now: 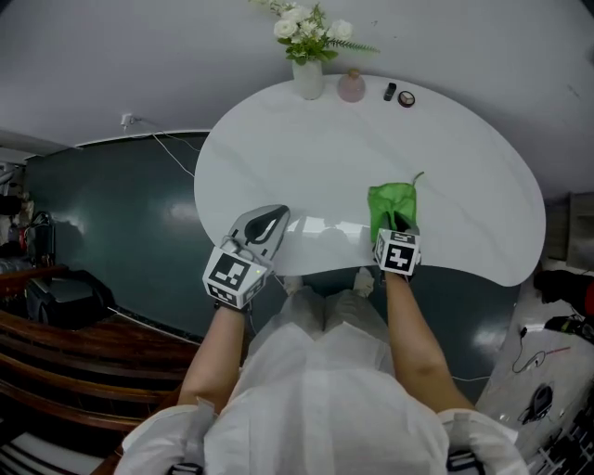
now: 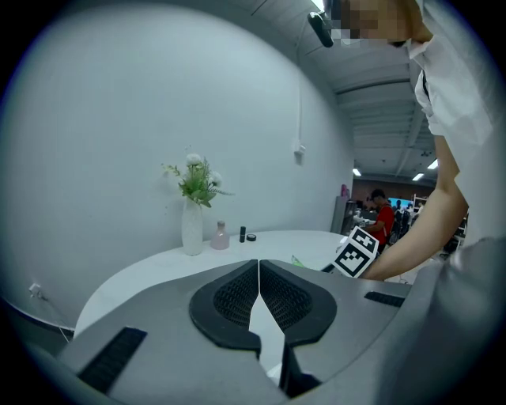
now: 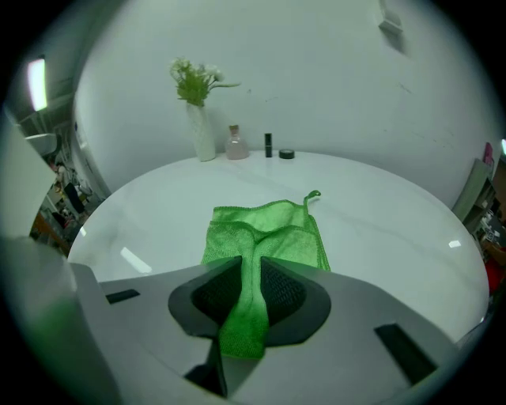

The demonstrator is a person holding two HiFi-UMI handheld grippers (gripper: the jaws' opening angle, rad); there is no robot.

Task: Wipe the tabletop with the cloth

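from your head, the cloth (image 1: 390,198) lies on the table (image 1: 306,148) near its front edge, your right gripper (image 1: 397,225) at its near end, your left gripper (image 1: 266,225) well apart at the edge

left gripper view: jaws pressed together, nothing between

right gripper view: jaws narrow, pinching a cloth fold, the rest flat on the table

- White vase (image 1: 307,79) upright against the wall ahead of me, holding white flowers (image 1: 306,26) with green sprigs.
- Pink bottle (image 1: 351,86) just to the right of the vase.
- Small black tube (image 1: 390,91) next along, with a small round dark pot (image 1: 406,98) just beside it.
- White cable (image 1: 172,148) trails over the dark floor (image 1: 121,232) on my left, from a wall plug (image 1: 127,120).
- Person in a red top (image 2: 383,220), far off in the background.
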